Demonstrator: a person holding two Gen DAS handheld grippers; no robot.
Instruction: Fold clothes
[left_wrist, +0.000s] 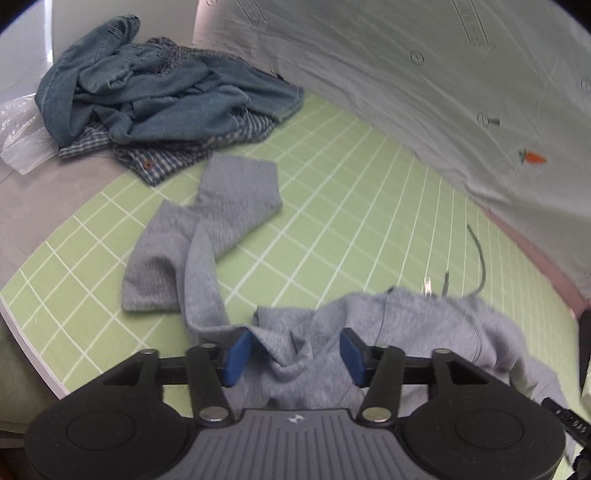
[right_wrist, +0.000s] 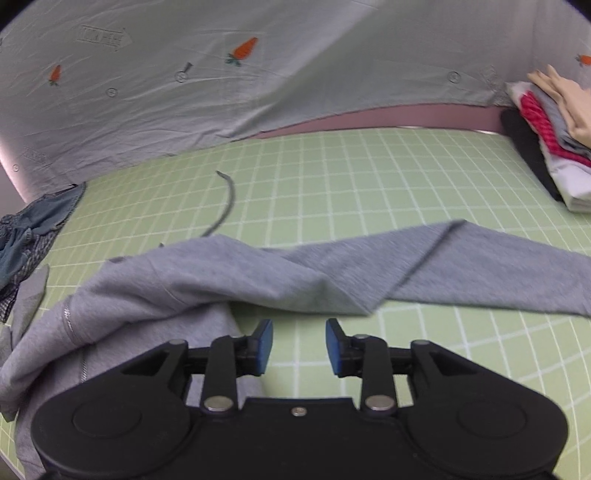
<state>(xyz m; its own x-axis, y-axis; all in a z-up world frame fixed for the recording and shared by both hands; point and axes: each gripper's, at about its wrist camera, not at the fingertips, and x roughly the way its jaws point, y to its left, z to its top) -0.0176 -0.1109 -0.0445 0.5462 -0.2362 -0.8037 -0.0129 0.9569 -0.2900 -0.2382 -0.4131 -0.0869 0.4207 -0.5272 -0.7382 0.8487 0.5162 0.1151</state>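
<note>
The grey hoodie (left_wrist: 369, 332) lies crumpled on the green grid mat (left_wrist: 351, 206); its fabric bunches between the spread fingers of the left gripper (left_wrist: 295, 354), and the blue pads do not press it; the right gripper (right_wrist: 299, 345) is also spread over bare mat, with a sleeve (right_wrist: 461, 266) just beyond; the writing on the pale carrot-print sheet (right_wrist: 184, 92) is too blurred to read.

Both cams ride on the grippers, angled down and close over the green grid mat (left_wrist: 332, 206). Left wrist view faces the denim pile (left_wrist: 147, 92); right wrist view faces the folded stack (right_wrist: 546, 140). They share the grey hoodie (right_wrist: 184, 288), mat and carrot-print sheet (right_wrist: 184, 92).
</note>
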